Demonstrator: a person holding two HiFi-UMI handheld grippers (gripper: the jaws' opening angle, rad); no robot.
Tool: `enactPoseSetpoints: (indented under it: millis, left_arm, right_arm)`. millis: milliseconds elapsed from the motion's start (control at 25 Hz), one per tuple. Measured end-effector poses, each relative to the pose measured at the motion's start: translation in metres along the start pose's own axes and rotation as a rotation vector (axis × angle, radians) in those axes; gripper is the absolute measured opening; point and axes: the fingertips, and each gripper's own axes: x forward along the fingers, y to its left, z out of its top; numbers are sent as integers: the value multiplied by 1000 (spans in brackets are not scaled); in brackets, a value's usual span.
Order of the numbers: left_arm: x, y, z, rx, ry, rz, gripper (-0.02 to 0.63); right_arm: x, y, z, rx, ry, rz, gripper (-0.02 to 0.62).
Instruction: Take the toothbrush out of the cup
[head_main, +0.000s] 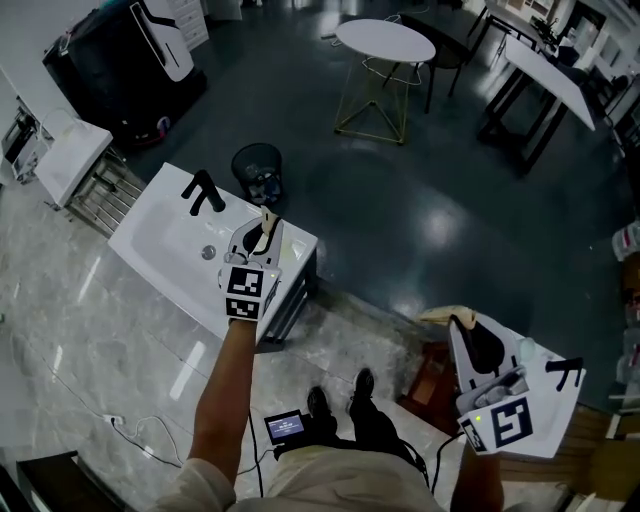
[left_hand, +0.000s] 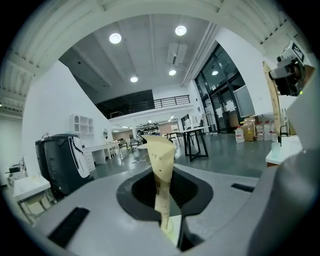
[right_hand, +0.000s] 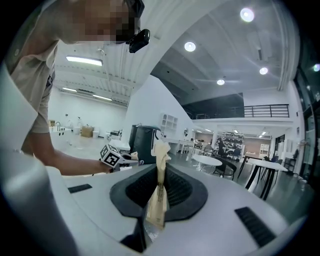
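Note:
My left gripper (head_main: 266, 224) hangs over the right end of a white washbasin (head_main: 160, 245), shut on a cream paper-wrapped stick (head_main: 268, 215). In the left gripper view that stick (left_hand: 163, 160) stands up from the pinched jaws of the left gripper (left_hand: 167, 225). Lower right, my right gripper (head_main: 462, 324) is shut on a similar cream paper packet (head_main: 445, 314). The right gripper view shows this packet (right_hand: 161, 172) upright in the right gripper (right_hand: 154, 220), with the left gripper's marker cube (right_hand: 111, 156) beyond. No cup shows in any view, and I cannot tell what the wrappers hold.
A black faucet (head_main: 203, 190) stands on the washbasin and a black waste bin (head_main: 257, 170) behind it. A second white basin (head_main: 548, 405) with a black faucet (head_main: 568, 372) lies under the right gripper. A round white table (head_main: 385, 40) and dark desks (head_main: 540, 85) stand further off.

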Motion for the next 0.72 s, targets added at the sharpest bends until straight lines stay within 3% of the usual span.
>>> enactPoseSetpoints:
  millis: [360,720]
  left_arm:
    - [-95,-17,94,36,-114,-59,40]
    - [-192,-82,164,68,-192,-121,38]
  right_arm:
    - [-59,16,46,-22,-57,-86,40]
    - [-134,8,57,21,-118,-124,40]
